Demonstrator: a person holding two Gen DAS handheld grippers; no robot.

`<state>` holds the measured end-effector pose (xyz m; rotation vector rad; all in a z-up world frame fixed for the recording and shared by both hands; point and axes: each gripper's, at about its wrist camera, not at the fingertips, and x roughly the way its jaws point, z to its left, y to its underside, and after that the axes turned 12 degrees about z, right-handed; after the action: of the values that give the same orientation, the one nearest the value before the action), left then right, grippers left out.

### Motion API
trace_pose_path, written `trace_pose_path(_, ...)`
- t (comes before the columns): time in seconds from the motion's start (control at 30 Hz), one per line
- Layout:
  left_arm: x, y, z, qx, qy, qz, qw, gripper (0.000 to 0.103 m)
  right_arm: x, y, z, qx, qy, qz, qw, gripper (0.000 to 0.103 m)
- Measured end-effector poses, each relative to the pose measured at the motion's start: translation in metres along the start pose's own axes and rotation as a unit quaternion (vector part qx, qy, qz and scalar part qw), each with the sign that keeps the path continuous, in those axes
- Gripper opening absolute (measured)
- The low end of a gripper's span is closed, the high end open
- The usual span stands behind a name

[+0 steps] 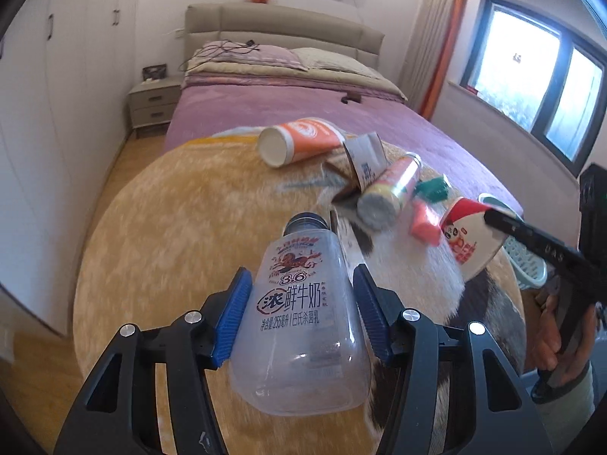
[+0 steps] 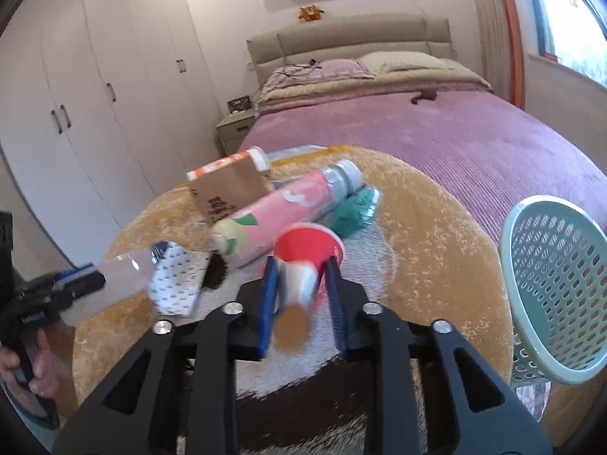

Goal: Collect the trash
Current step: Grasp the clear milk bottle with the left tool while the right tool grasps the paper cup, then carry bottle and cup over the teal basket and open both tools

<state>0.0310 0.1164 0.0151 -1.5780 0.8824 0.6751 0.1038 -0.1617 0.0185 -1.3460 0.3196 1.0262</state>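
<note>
My left gripper (image 1: 301,280) is shut on a clear plastic milk bottle (image 1: 299,322) with a dark cap, held above the round furry rug (image 1: 159,235). My right gripper (image 2: 301,265) is shut on a red and white paper cup (image 2: 303,261), which also shows in the left wrist view (image 1: 468,237). On the rug lie an orange cup (image 1: 299,140), a torn brown paper bag (image 1: 364,159), a pink tube can (image 1: 390,189), a green wrapper (image 1: 432,187) and a pink packet (image 1: 425,222). A white dotted packet (image 2: 176,280) lies beside the bottle.
A pale green perforated basket (image 2: 554,284) stands at the right edge of the rug. A bed with a purple cover (image 1: 303,106) lies behind. White wardrobes (image 2: 95,94) line the left wall, with a nightstand (image 1: 153,104) by the bed.
</note>
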Motion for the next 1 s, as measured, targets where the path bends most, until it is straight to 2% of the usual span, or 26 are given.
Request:
trace_pose_path(0.17, 0.001, 0.033, -0.008, 0.0, 0.014, 0.026, 0.9996, 0.054, -0.013, 0.01, 0.005, -0.008, -0.023, 0.015, 1.0, 0.021)
trace_pose_path(0.27, 0.013, 0.049, -0.017, 0.012, 0.003, 0.049, 0.9987, 0.054, -0.014, 0.018, 0.004, -0.007, -0.027, 0.025, 0.999, 0.021)
trace_pose_path(0.43, 0.022, 0.059, -0.025, 0.001, -0.006, 0.057, 0.9984, 0.056, -0.007, 0.029, 0.006, -0.003, -0.044, 0.048, 0.998, 0.023)
trace_pose_path(0.47, 0.023, 0.058, -0.025, -0.003, -0.007, 0.056, 0.9984, 0.057, -0.006, 0.031, 0.006, -0.001, -0.05, 0.05, 0.998, 0.033)
trace_pose_path(0.5, 0.023, 0.058, -0.024, -0.008, -0.006, 0.055, 0.9984, 0.057, -0.005, 0.033, 0.005, 0.003, -0.057, 0.051, 0.997, 0.052)
trace_pose_path(0.57, 0.024, 0.056, -0.024, -0.012, -0.005, 0.056, 0.9984, 0.059, -0.006, 0.041, 0.003, 0.012, -0.073, 0.046, 0.996, 0.066)
trace_pose_path(0.67, 0.025, 0.055, -0.029, -0.01, -0.012, 0.052, 0.9985, 0.063, -0.001, 0.048, 0.006, 0.012, -0.092, 0.057, 0.994, 0.066)
trace_pose_path(1.0, 0.034, 0.057, -0.04, -0.004, -0.043, 0.054, 0.9976, 0.063, 0.005, 0.058, 0.007, 0.022, -0.076, 0.061, 0.995, 0.066)
